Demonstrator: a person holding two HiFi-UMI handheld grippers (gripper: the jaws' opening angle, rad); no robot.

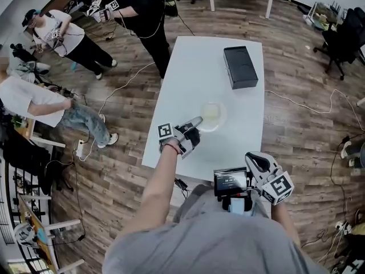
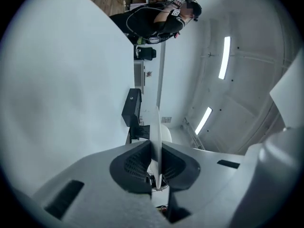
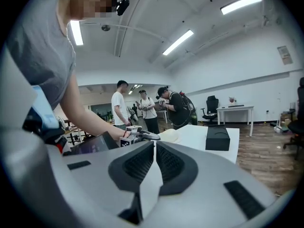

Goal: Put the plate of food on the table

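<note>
A white plate (image 1: 212,116) with a pale mound of food is at the middle of the white table (image 1: 194,67). My left gripper (image 1: 198,121) is shut on its near-left rim. In the left gripper view the rim (image 2: 156,127) runs edge-on between the closed jaws of the left gripper (image 2: 156,167). I cannot tell whether the plate rests on the table or hangs just above it. My right gripper (image 1: 255,160) is held back near my body, off the table's near edge. In its own view the right gripper (image 3: 155,148) is shut on nothing, with the plate (image 3: 171,136) ahead of it.
A black box (image 1: 240,66) lies at the table's far right, also seen in the right gripper view (image 3: 217,138). A dark screen device (image 1: 230,181) sits at my waist. Several people stand left of the table (image 1: 134,10). Cables trail over the wooden floor (image 1: 296,104).
</note>
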